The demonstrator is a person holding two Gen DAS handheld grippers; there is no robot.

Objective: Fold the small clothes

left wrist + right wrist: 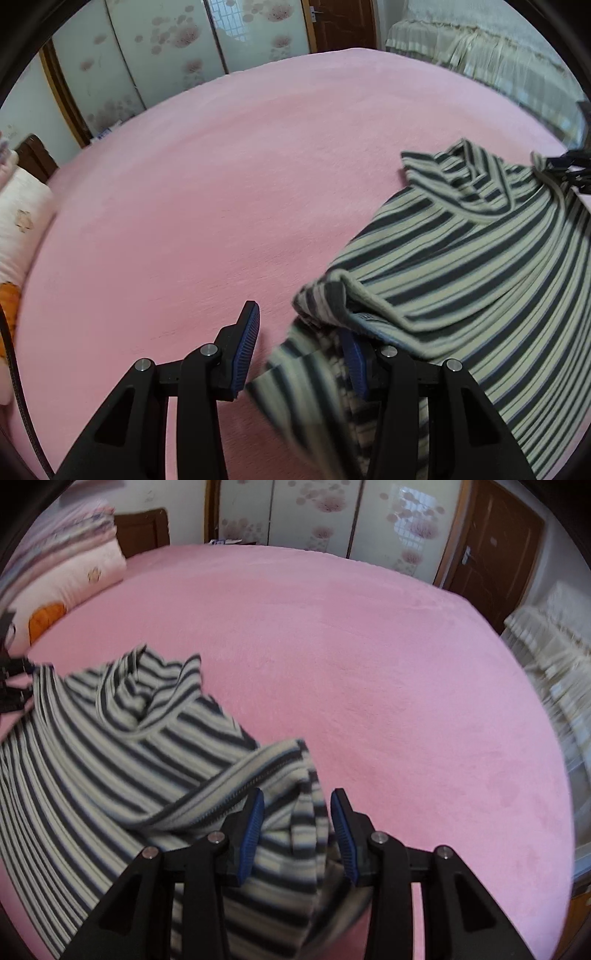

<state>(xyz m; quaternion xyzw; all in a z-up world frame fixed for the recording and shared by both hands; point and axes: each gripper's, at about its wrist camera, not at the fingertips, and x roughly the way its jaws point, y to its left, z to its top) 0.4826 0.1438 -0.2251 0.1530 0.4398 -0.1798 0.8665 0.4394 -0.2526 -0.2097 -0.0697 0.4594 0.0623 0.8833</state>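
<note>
A small cream and dark striped garment [480, 258] hangs stretched between my two grippers over a pink bed [221, 184]. My left gripper [299, 321] is shut on a bunched sleeve end; cloth drapes over its right finger and meets the left pad only low down. The right gripper [569, 166] shows small at the garment's far corner. In the right wrist view the striped garment [110, 757] fills the gap of my right gripper [298, 794], which is shut on a folded edge. The left gripper [13, 686] holds the far corner at the left edge.
The pink bed [369, 664] spreads wide beyond the garment. A pale pillow [92, 568] and stacked bedding lie at the headboard end. Flowered wardrobe doors [314, 513] and a brown door [491, 542] stand behind. Cream-covered furniture [498, 55] sits beside the bed.
</note>
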